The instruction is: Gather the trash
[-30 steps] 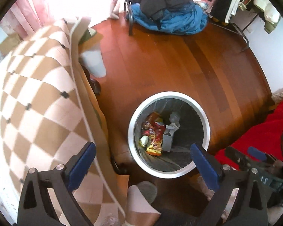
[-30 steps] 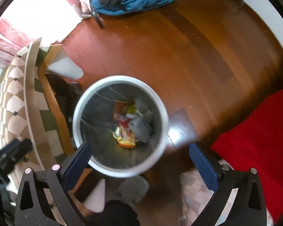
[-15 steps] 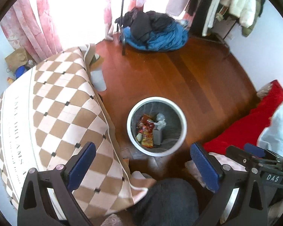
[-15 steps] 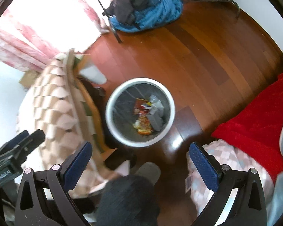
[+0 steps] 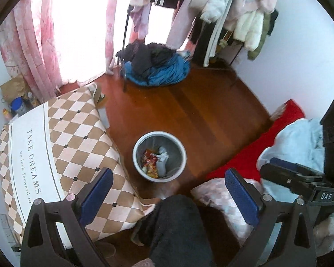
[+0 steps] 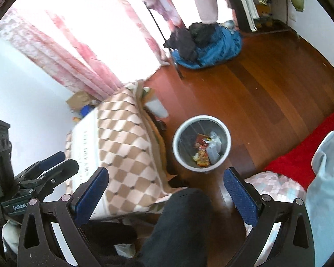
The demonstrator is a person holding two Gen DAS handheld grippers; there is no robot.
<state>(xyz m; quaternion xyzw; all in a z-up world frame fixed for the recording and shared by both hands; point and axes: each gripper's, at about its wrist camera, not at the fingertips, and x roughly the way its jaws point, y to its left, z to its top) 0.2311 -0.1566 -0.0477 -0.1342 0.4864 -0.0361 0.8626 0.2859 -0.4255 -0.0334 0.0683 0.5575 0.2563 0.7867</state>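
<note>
A round grey trash bin (image 5: 140, 146) stands on the wooden floor, far below both grippers; it also shows in the right wrist view (image 6: 180, 133). Inside lie a red-orange snack wrapper (image 5: 149, 163) and crumpled grey-white packaging (image 5: 163, 158); the right wrist view shows the wrapper (image 6: 202, 149) too. My left gripper (image 5: 169, 194) is open and empty, high above the floor. My right gripper (image 6: 167, 192) is open and empty at about the same height. Each gripper appears at the edge of the other's view.
A table with a brown-and-white checkered cloth (image 5: 62, 146) stands left of the bin. A red blanket (image 5: 251, 153) lies to the right. A pile of blue and black clothes (image 5: 158, 66) sits by pink curtains (image 5: 33, 51). The person's dark-trousered leg (image 5: 178, 229) is below.
Both grippers have risen well away from the bin, which now looks much smaller. More of the room, table and curtains has come into view. Both stay open and empty.
</note>
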